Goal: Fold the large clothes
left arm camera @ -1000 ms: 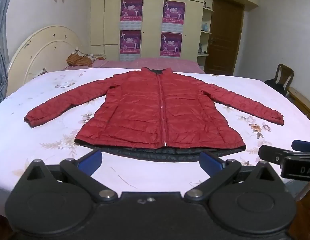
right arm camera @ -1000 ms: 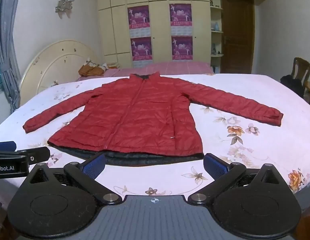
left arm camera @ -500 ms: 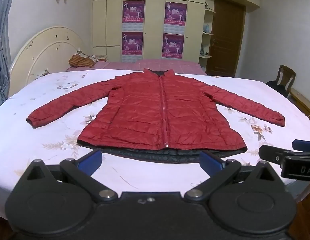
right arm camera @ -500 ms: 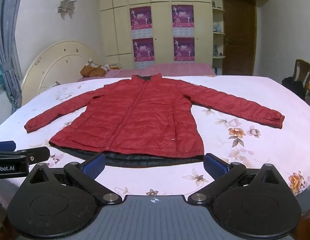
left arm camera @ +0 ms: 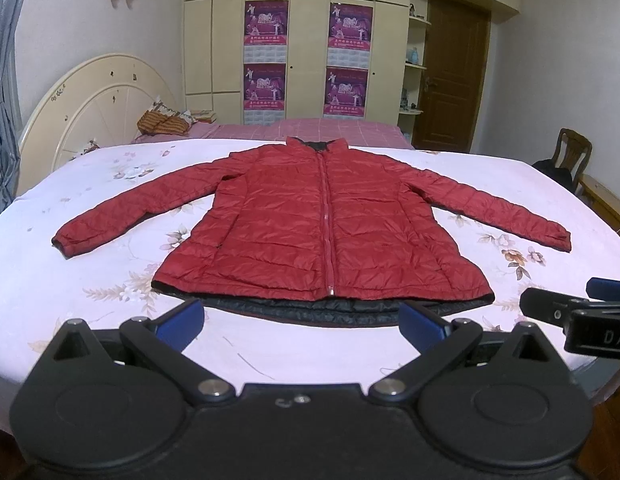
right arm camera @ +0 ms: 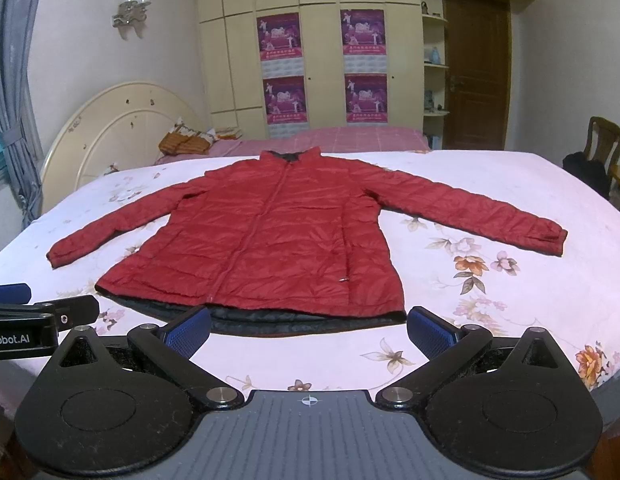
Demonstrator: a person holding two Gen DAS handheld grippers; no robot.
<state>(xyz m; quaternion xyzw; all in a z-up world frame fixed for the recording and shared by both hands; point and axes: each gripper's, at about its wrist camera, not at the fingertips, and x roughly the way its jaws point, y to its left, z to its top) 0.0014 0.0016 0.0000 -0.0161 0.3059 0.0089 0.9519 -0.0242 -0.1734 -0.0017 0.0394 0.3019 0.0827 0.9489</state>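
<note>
Lay flat and face up on the bed (left arm camera: 109, 320), zipped to the collar: a red puffer jacket (left arm camera: 322, 232), both sleeves spread out to left and right, cuffs resting on the floral sheet. Showed a strip of dark lining along the near hem, poking out past the red shell. Pointed collar toward the far side, near the pink checked cover (left arm camera: 330, 130) beyond.

Hovered at the near edge of the bed, just short of the hem: the left tool (left arm camera: 301, 318), released, blue pads (left arm camera: 181, 318) wide apart and gripping nothing. Sat roughly opposite the zipper's lower end.

Hovered alongside, to the right: the right tool (right arm camera: 310, 330), likewise released, blue fingers (right arm camera: 432, 332) spread and clear of the fabric, lined up with the right half of the hem. Appeared at the right edge of the left wrist view (left arm camera: 578, 312); the left tool in turn appeared at the left edge of the right wrist view (right arm camera: 41, 312).

Stood at the far left: a cream rounded headboard (left arm camera: 93, 104), with a striped orange cushion (left arm camera: 163, 122) beside it. Ran along the far wall: a pale wardrobe (left arm camera: 301, 12) carrying four purple posters (left arm camera: 266, 22), then a brown door (left arm camera: 456, 76). Stood far right: a wooden chair (left arm camera: 572, 152).
</note>
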